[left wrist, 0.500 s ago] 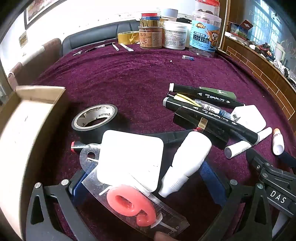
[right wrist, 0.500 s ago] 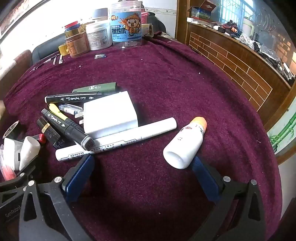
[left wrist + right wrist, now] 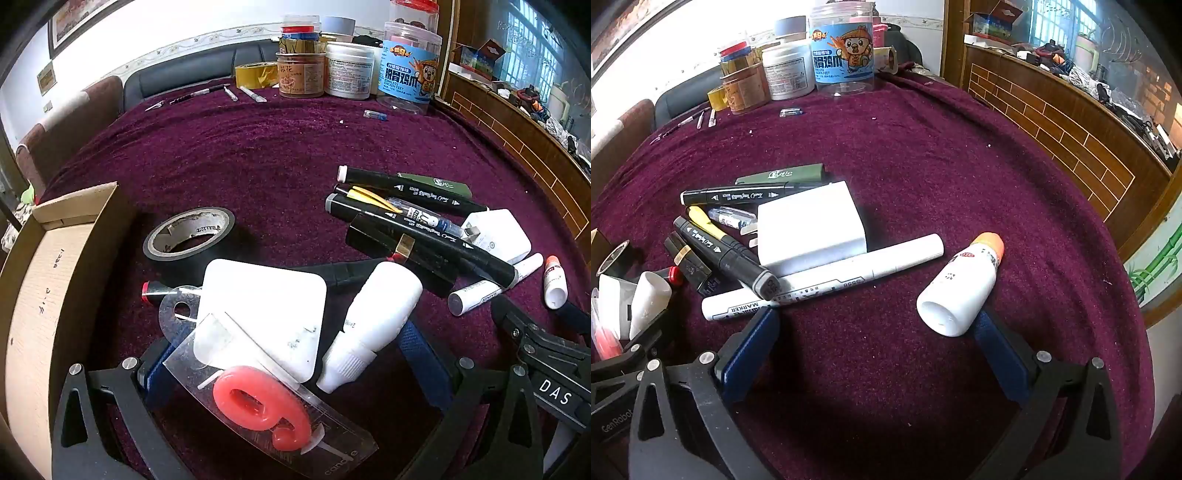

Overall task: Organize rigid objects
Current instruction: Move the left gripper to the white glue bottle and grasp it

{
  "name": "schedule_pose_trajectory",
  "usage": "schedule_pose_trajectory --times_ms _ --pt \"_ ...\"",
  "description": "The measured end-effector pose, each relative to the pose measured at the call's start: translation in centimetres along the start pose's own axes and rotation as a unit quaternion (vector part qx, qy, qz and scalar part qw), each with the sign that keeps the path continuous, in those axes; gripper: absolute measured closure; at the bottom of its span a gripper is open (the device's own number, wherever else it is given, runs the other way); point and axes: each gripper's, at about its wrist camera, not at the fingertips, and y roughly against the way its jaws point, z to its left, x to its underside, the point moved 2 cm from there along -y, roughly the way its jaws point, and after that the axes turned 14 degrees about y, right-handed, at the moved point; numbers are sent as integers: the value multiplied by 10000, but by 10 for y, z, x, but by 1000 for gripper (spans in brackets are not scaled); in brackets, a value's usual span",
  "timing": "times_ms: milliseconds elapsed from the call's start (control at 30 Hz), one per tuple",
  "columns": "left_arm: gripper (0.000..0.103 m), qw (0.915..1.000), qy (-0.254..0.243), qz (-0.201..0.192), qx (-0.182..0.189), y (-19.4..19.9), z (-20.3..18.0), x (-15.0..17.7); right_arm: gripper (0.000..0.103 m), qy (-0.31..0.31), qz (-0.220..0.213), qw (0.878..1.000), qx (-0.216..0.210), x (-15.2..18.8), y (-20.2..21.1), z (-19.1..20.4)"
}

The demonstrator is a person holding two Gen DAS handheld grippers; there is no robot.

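My left gripper [image 3: 291, 354] is open over a white rounded block [image 3: 264, 310], a white squeeze bottle [image 3: 373, 321] and a red number candle in a clear pack [image 3: 262, 402]. A black tape roll [image 3: 188, 236] lies just beyond. Black markers [image 3: 417, 225] and a white charger [image 3: 495, 236] lie to the right. My right gripper [image 3: 875, 332] is open and empty. A white bottle with an orange cap [image 3: 960, 288] lies by its right finger [image 3: 1001, 347]. A white marker [image 3: 820, 280] lies by its left finger [image 3: 750, 347], with the charger [image 3: 809, 225] behind.
An open cardboard box [image 3: 48, 280] stands at the left. Jars and tubs [image 3: 351, 70] stand at the table's far edge, with pens [image 3: 207, 92] and a yellow tape roll [image 3: 255, 74]. A brick-pattern wooden counter [image 3: 1071, 136] runs along the right. The cloth is purple.
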Motion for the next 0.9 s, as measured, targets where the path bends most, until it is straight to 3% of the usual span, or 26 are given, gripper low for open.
schedule_pose_trajectory --times_ms 567,767,900 --pt "1 10000 13 -4 -5 0 0 0 0 44 13 10000 -37 -5 -3 0" --pt "1 9987 -300 406 103 13 8 15 0 411 324 9979 -387 0 1 -4" --pt "1 9978 -480 407 213 24 10 28 0 566 316 9968 -460 5 6 -3"
